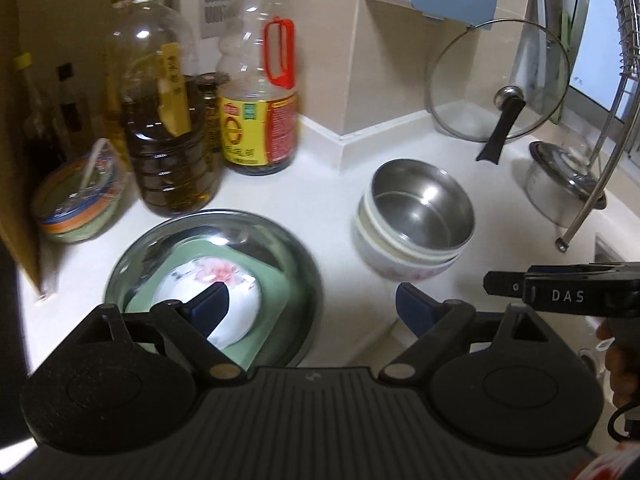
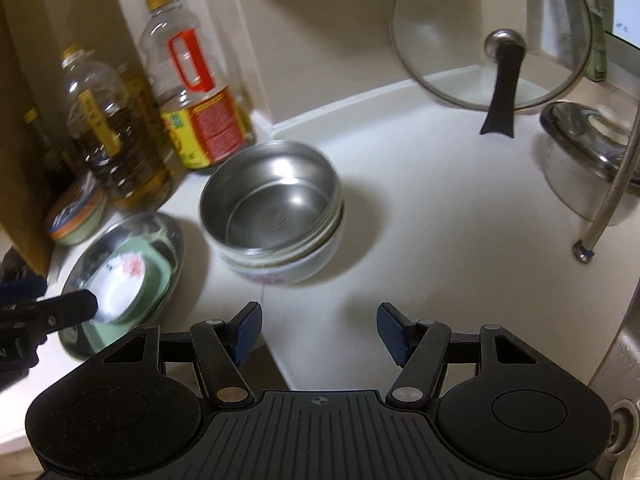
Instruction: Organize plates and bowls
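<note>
A round steel plate point(image 1: 296, 264) lies on the white counter point(image 1: 332, 200). On it sit a green square plate point(image 1: 276, 300) and a small white dish with a pink flower point(image 1: 216, 280). To its right a steel bowl point(image 1: 420, 204) is nested in white ceramic bowls point(image 1: 384, 256). My left gripper point(image 1: 312, 306) hovers open and empty, its left finger over the white dish. My right gripper point(image 2: 320, 330) is open and empty in front of the bowl stack point(image 2: 276, 208). The steel plate point(image 2: 160, 236) lies to its left.
Oil bottles point(image 1: 168, 120) point(image 1: 260, 92) and a small lidded tub point(image 1: 76, 204) crowd the back left corner. A glass lid point(image 1: 500, 80) leans on the wall. A lidded steel pot point(image 1: 560, 180) and a dish rack leg point(image 1: 588, 196) stand at the right. The counter edge runs below the fingers.
</note>
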